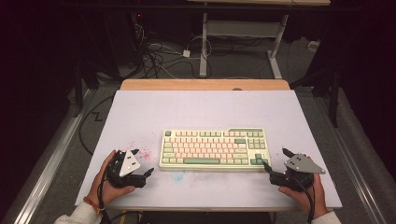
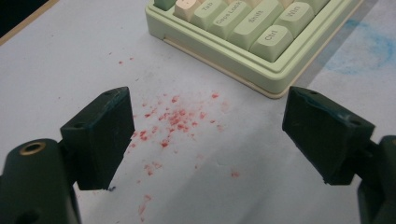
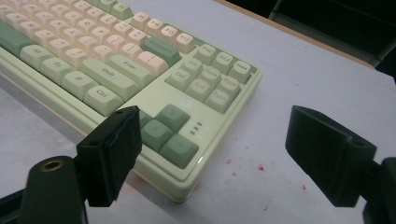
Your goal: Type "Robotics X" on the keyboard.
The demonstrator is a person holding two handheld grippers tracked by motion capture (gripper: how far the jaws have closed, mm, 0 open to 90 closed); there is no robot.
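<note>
High view: I'm holding both hand-held grippers open and empty, left hand-held gripper (image 1: pixel 142 162) and right hand-held gripper (image 1: pixel 275 159) flanking the keyboard (image 1: pixel 214 149); long axis running nine-to-three on the counter (image 1: pixel 140 112), right nearer.

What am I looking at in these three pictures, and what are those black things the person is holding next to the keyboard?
No robot arm here: a person holds a hand tool in each hand, each ending in two black jaws. The high view looks down from above: the left gripper sits near the left end of a green and cream keyboard, the right gripper at its right end. The other two pictures come from small cameras riding on each gripper, looking along its jaws. Both grippers are open and hold nothing. In the right gripper view the keyboard's arrow-key corner lies between the jaws, but I cannot tell if they touch it. The keyboard lies on a pale table speckled with red stains and a faint blue smudge.
</note>
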